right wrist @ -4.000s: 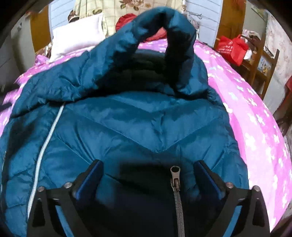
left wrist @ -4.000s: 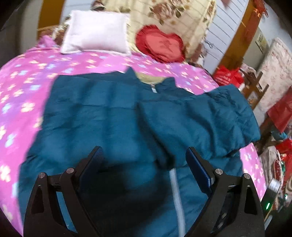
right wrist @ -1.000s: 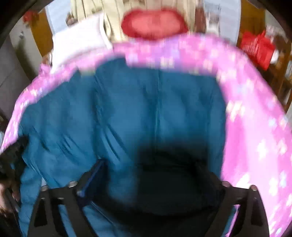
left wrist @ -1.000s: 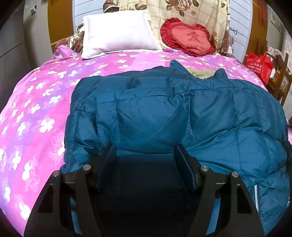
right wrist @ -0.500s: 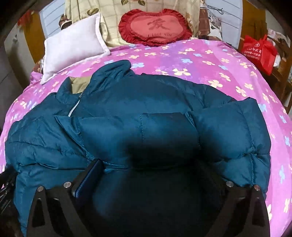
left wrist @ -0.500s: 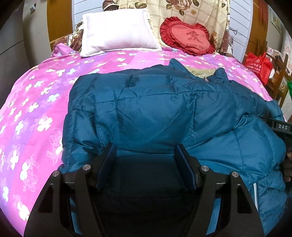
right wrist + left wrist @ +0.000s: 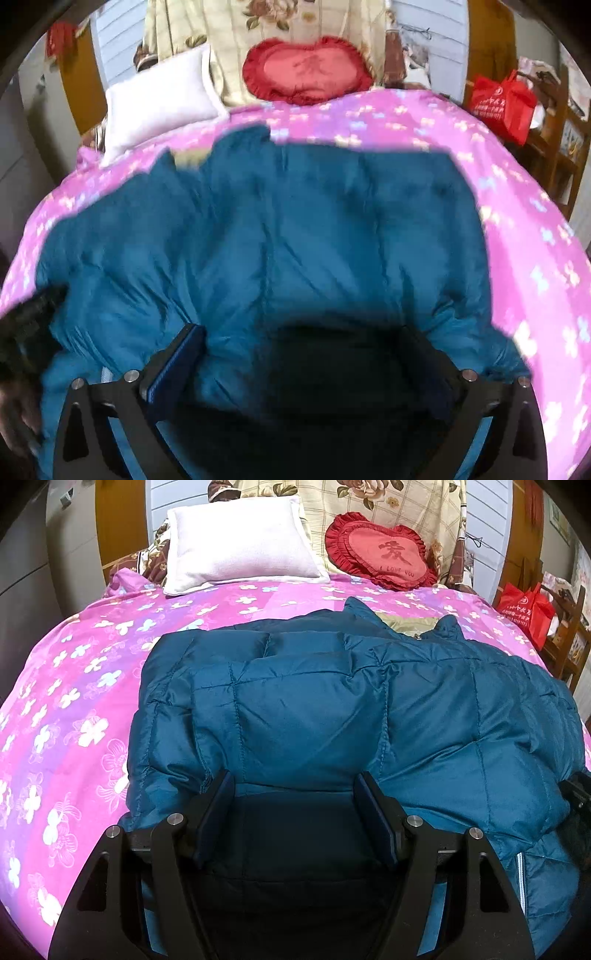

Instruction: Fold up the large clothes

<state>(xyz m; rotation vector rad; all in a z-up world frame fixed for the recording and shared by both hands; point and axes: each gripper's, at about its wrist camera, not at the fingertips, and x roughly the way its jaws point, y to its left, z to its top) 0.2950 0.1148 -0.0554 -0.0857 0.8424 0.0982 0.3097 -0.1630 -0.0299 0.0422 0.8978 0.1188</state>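
- Teal quilted jacket (image 7: 314,709) lies spread on the pink flowered bedspread (image 7: 74,686), collar toward the white pillow (image 7: 240,542) and the red heart cushion (image 7: 380,557), both sleeves laid in over the body.
- Your left gripper (image 7: 295,812) sits low over the near hem, jaws about two-thirds apart; dark padding lies between the pads, but you cannot tell from this view whether they press on it.
- Your right gripper (image 7: 306,365) is opening to its widest, with jacket fabric bulging between the jaws and its right pad buried in shadow; it looks like a release, not a grasp.
- Judging by this, the sleeve fold is done and the hem-to-collar fold comes next.
- For that, you need both grippers at the near hem corners, each biting through the whole thickness, since puffy filling slips out of a shallow pinch.
- Lift evenly and carry the hem toward the collar, so the tucked sleeves do not slide out.
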